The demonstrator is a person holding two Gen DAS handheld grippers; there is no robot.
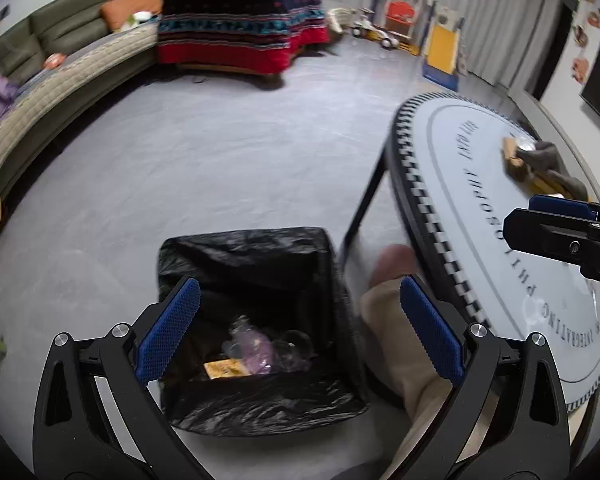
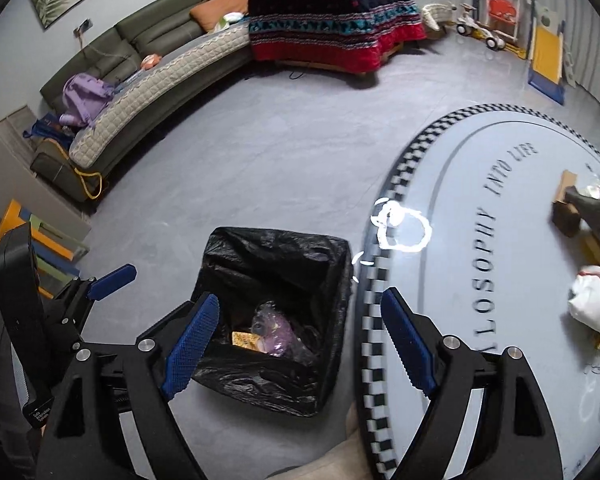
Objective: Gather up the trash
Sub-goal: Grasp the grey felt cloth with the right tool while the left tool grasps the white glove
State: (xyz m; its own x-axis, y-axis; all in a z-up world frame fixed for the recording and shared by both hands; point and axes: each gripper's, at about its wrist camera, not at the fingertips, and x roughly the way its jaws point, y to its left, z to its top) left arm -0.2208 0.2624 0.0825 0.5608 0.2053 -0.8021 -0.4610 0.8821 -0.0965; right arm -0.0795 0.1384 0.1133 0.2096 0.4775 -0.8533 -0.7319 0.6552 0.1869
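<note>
Both the left hand-held gripper (image 1: 300, 328) and the right hand-held gripper (image 2: 300, 340) gape wide and empty above the bin (image 2: 276, 320), wrappers inside. Drop looks finished; next, reach for the white wad (image 2: 592, 304) on the bench (image 2: 480, 280).

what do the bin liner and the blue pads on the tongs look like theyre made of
Bin liner: thin black plastic film, by its glossy wrinkles and the way it drapes over the bin's rim.
Blue pads: probably rubber or a soft moulded plastic; matte, with a fine dotted grip texture on the face and ridged edges. The exact material can't be told.
</note>
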